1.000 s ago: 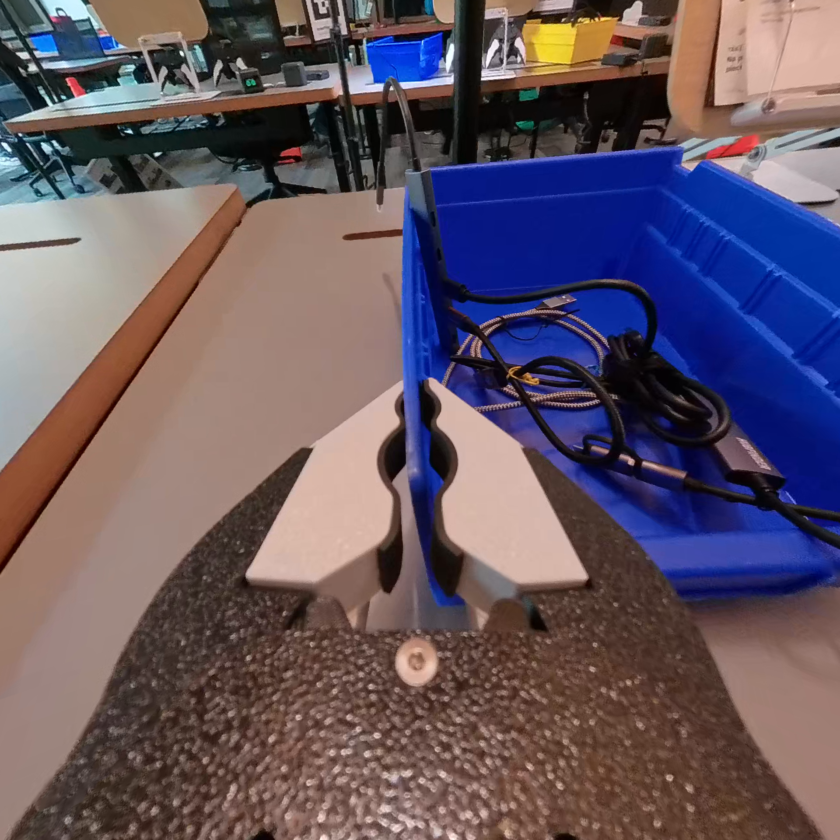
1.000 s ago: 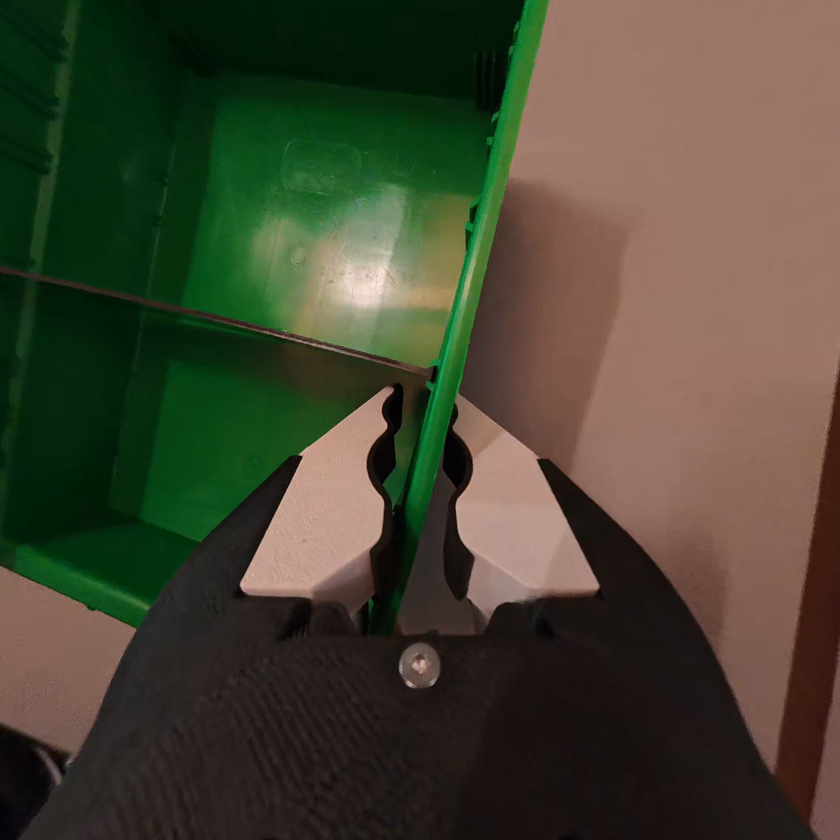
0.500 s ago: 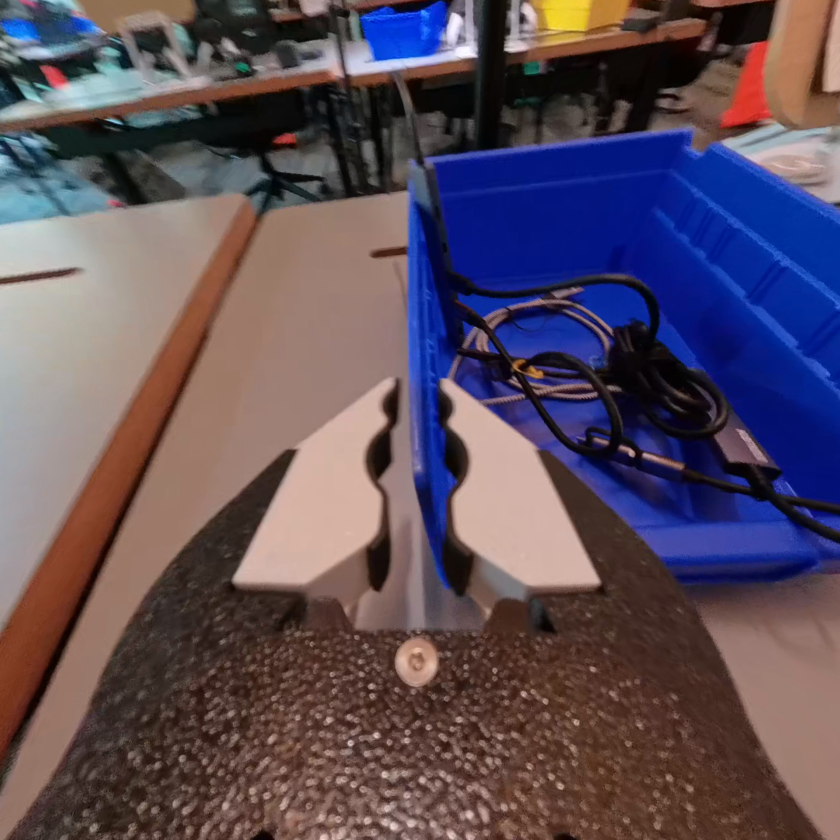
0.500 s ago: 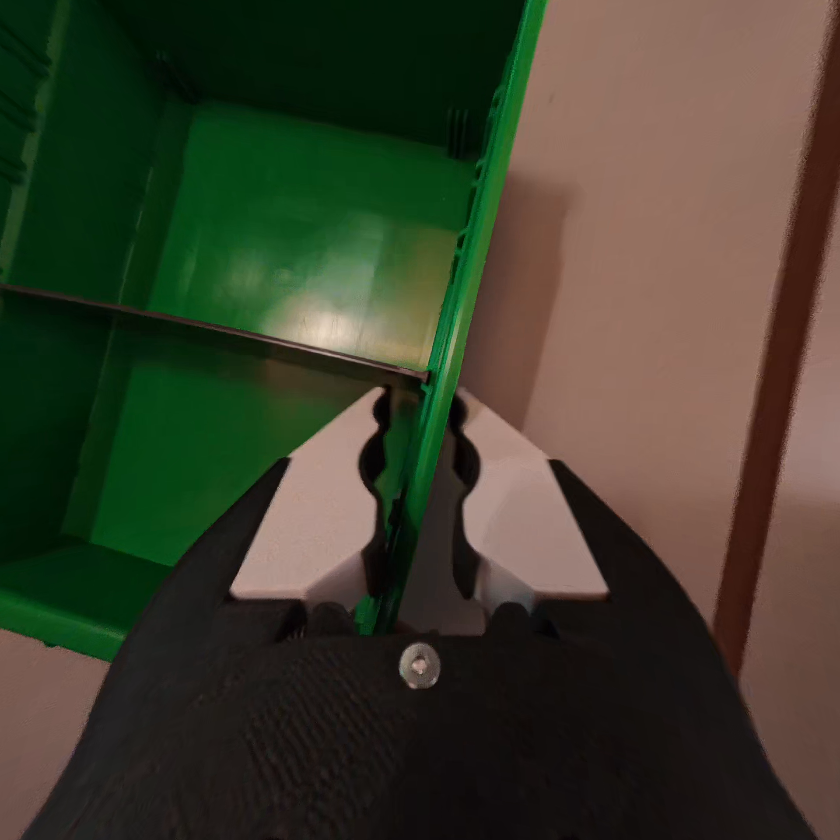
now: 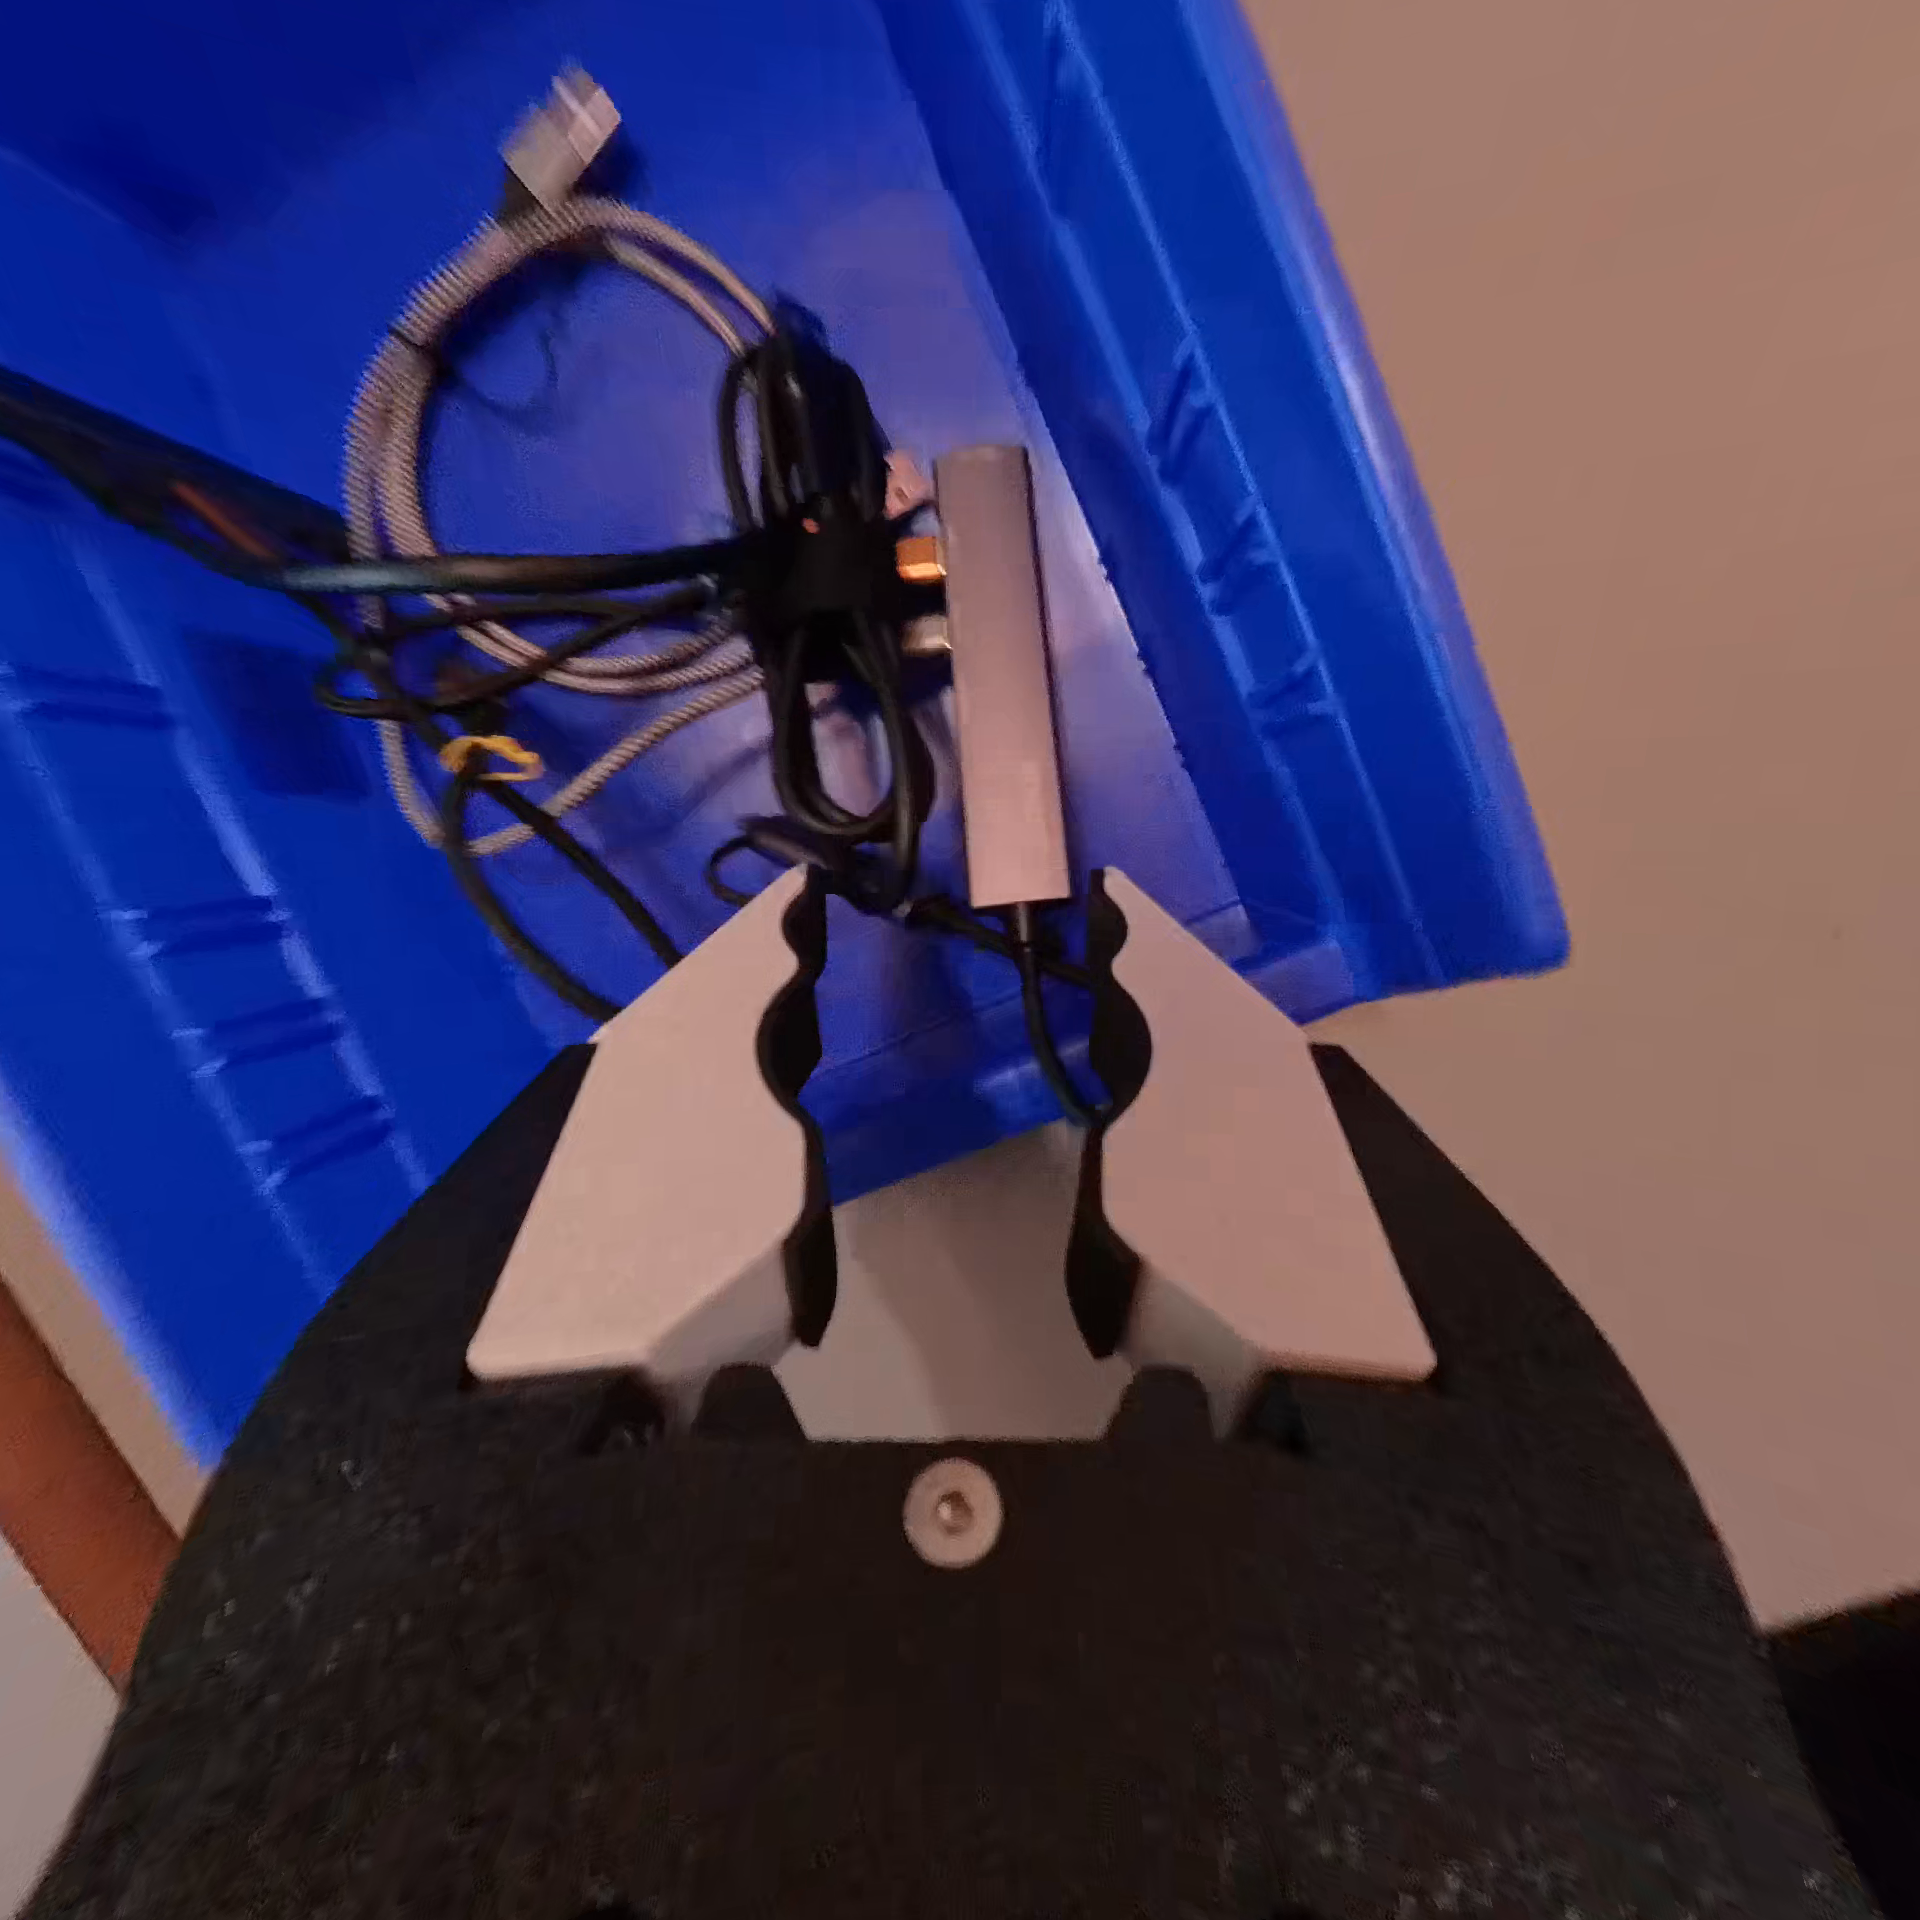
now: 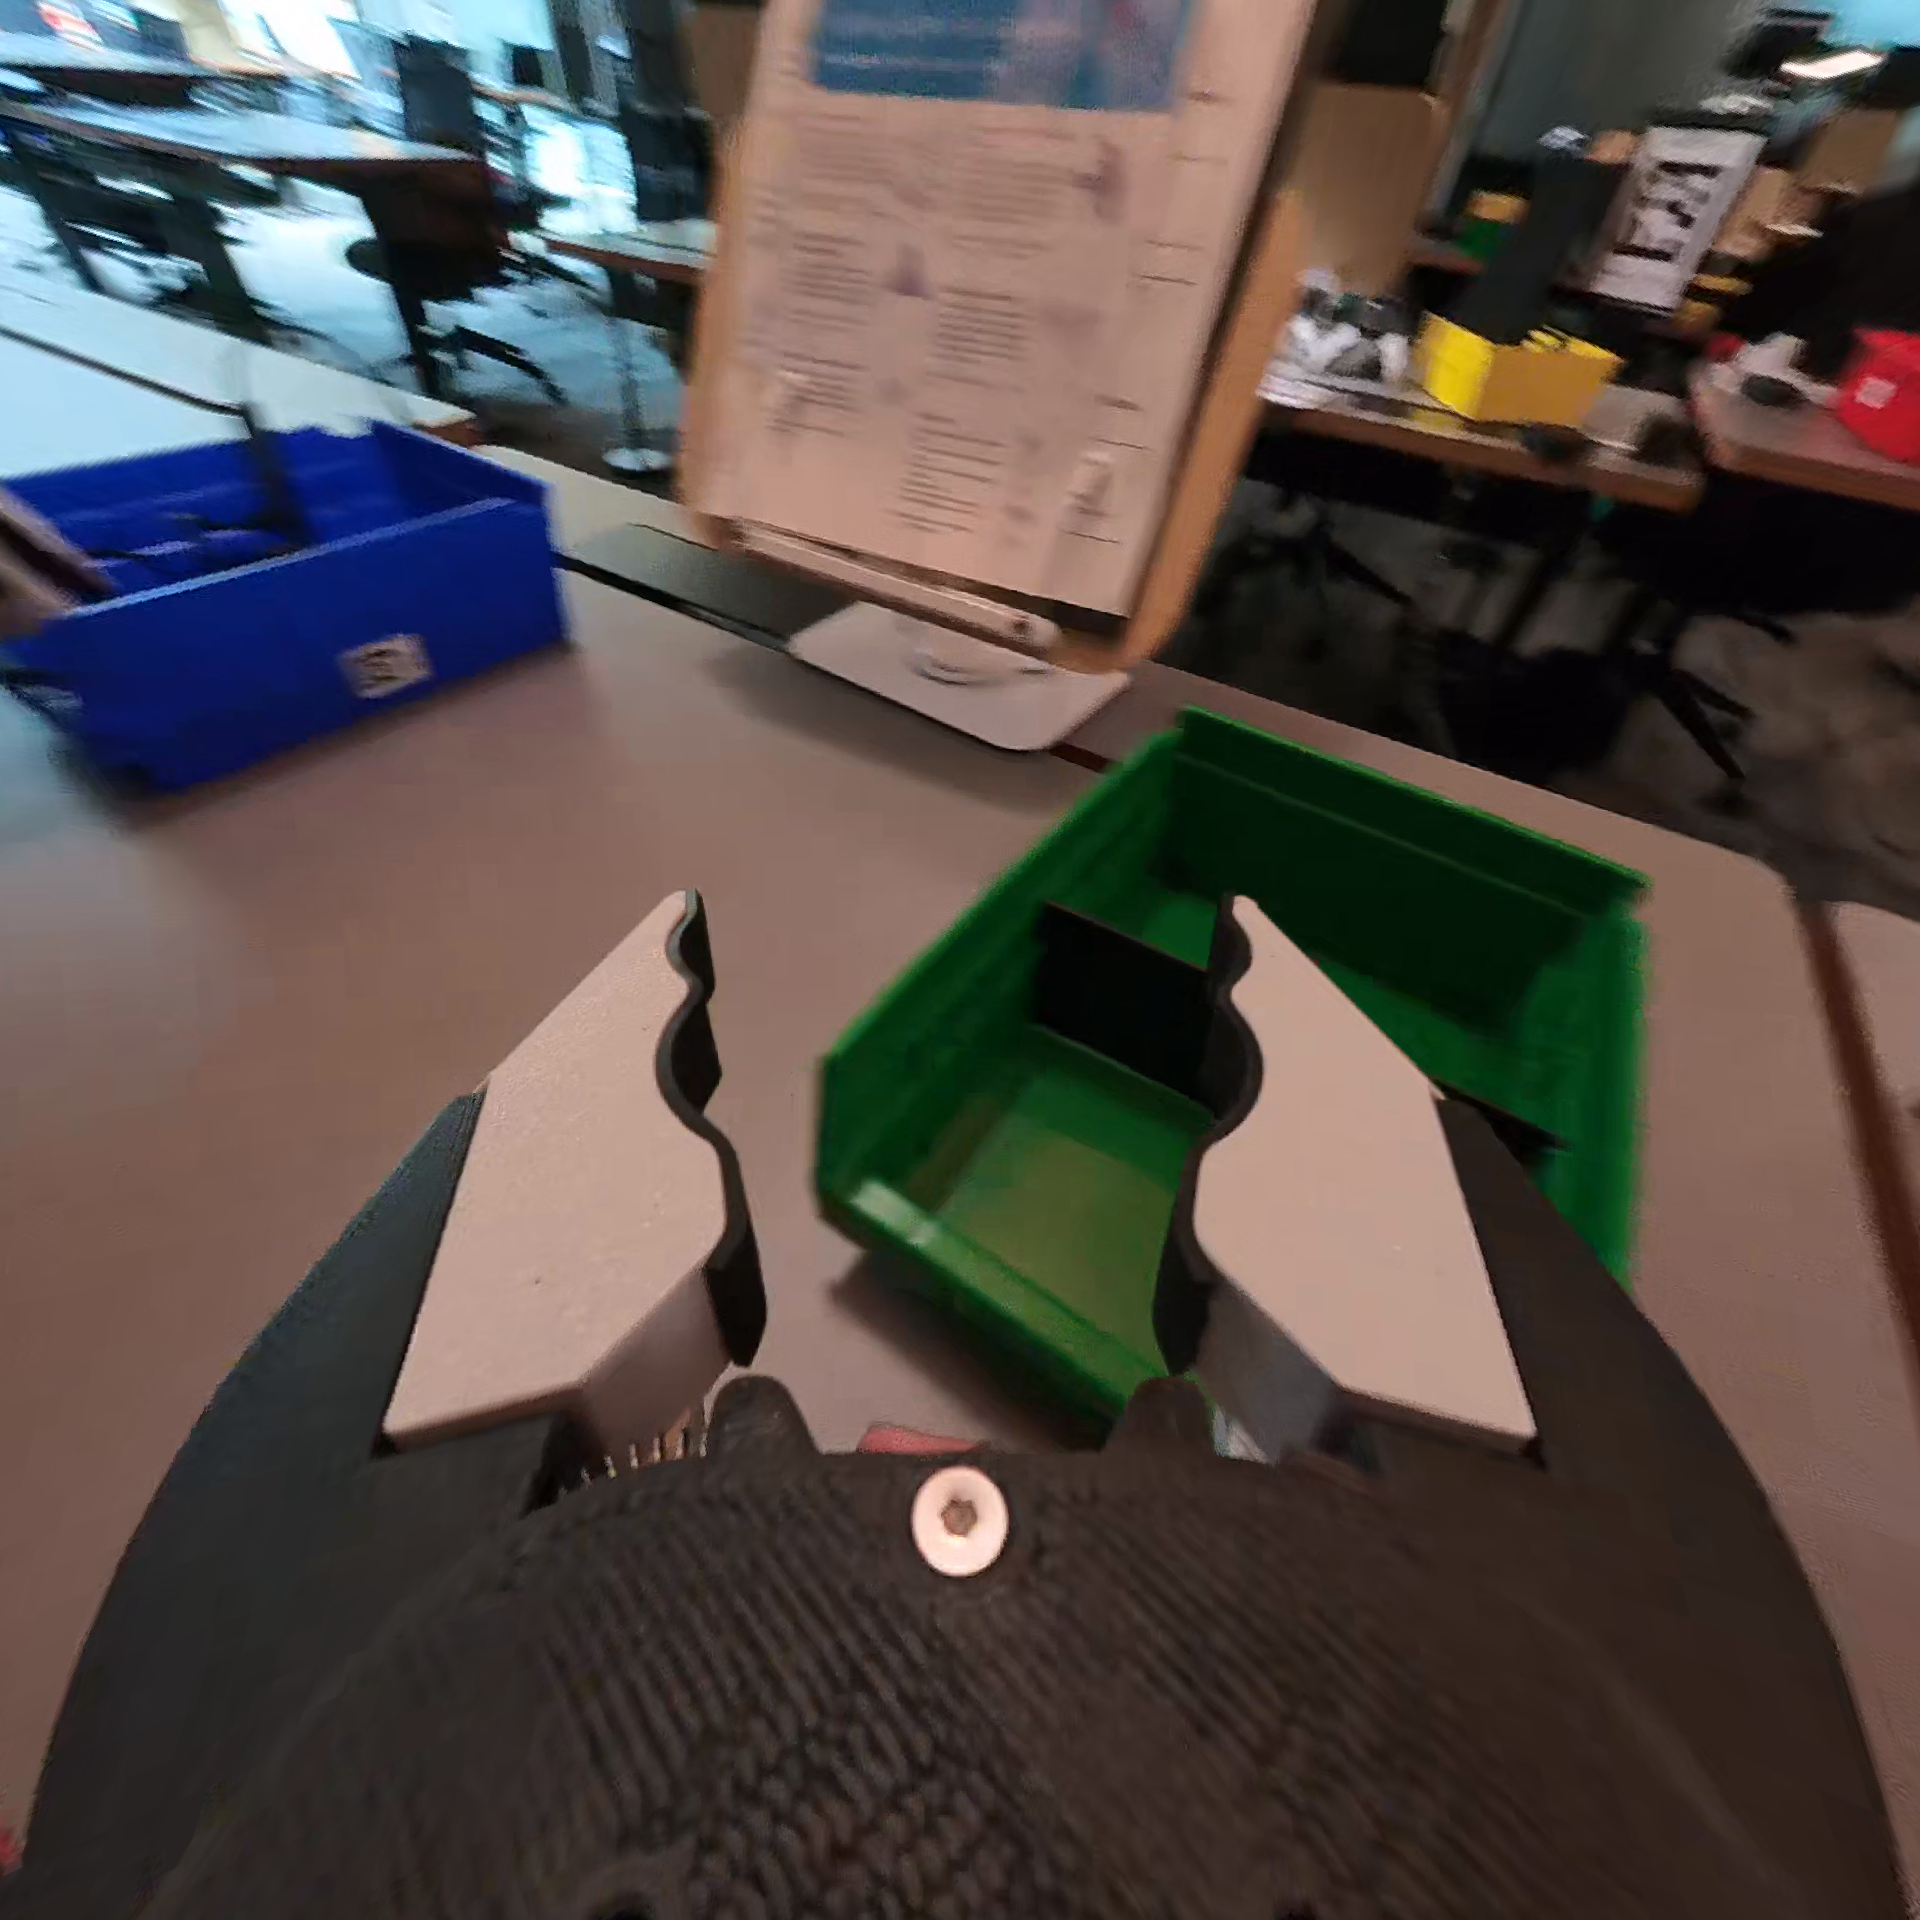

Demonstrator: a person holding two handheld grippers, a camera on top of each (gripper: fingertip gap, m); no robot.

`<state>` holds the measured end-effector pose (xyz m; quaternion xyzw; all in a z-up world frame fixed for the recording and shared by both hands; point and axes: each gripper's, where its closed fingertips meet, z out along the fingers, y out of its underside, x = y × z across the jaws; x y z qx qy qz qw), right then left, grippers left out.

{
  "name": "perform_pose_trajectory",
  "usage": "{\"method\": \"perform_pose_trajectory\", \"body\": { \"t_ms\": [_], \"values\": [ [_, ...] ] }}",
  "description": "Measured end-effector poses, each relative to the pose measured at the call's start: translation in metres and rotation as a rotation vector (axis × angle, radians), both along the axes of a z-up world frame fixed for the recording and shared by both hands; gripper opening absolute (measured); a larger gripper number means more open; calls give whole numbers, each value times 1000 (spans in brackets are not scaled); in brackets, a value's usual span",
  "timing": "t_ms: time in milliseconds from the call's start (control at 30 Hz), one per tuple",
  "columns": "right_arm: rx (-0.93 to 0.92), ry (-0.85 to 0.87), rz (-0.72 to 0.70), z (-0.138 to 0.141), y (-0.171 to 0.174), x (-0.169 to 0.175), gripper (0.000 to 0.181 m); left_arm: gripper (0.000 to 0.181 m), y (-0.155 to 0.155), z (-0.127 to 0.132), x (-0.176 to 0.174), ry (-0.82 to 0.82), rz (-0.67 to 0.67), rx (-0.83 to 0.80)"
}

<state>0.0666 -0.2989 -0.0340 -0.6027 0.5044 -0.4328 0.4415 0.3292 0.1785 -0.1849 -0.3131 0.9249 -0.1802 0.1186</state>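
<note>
Two open tools [image 5: 954,894] [image 6: 961,914], blue bin [image 5: 1299,499], green bin [image 6: 1558,997]

- Left gripper [image 5: 954,888], jaws parted, holds nothing; just ahead of its tips, a grey hub [image 5: 1000,675] and tangled black cables [image 5: 821,623] lie in a blue bin [image 5: 1226,416].
- Right gripper [image 6: 961,914], jaws wide, holds nothing; just ahead sits a green bin [image 6: 935,1029] crossed by a black divider [image 6: 1122,997].

Left gripper [image 5: 954,904] is pitched down over the blue bin [image 5: 1195,343], jaws parted, nothing clamped; a thin black cable [image 5: 1039,1023] runs through the gap without being pinched. Right gripper [image 6: 961,914] is level, set back from the same bin and off to its right, jaws spread wide, holding nothing.
</note>
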Motion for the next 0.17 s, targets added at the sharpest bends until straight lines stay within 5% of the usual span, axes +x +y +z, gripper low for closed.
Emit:
{"method": "perform_pose_trajectory", "body": {
  "t_ms": [33, 167],
  "values": [
    [9, -18, 39, -1, 17, -3, 93, 49, -1, -9, -2, 61, 7, 40],
    [-30, 8, 133, -13, 55, -4, 91, 43, -3, -25, 0, 143, 8, 159]
  ]
}}
